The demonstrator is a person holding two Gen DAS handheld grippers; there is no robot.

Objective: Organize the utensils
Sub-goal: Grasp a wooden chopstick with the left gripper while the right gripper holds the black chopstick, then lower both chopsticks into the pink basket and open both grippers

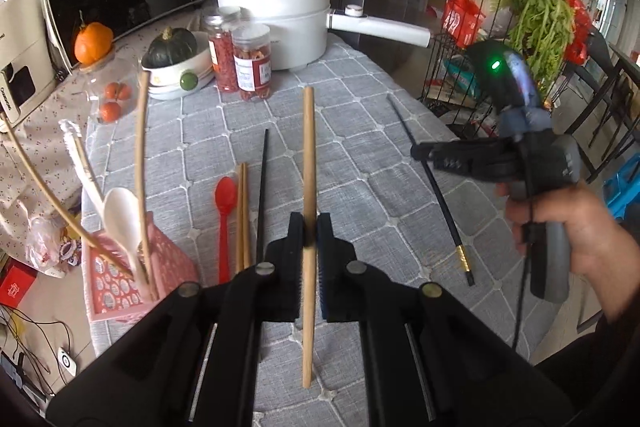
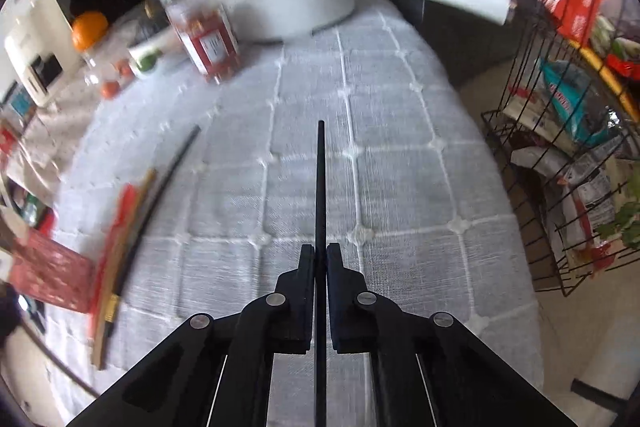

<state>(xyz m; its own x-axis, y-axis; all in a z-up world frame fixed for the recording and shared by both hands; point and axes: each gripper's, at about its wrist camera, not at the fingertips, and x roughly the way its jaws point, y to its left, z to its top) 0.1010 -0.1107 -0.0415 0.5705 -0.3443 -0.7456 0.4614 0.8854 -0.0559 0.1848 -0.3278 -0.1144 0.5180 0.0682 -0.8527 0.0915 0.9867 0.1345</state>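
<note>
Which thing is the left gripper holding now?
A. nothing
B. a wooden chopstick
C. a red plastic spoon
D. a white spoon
B: the left gripper is shut on a wooden chopstick that runs between its fingers, above the grey tablecloth.

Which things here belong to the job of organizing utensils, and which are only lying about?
Belong to the job: the wooden chopstick in the left gripper; the black chopstick in the right gripper; the pink holder; the red spoon; the wooden chopstick pair; another black chopstick.

Only lying about: the white pot; two jars; the dark squash.
</note>
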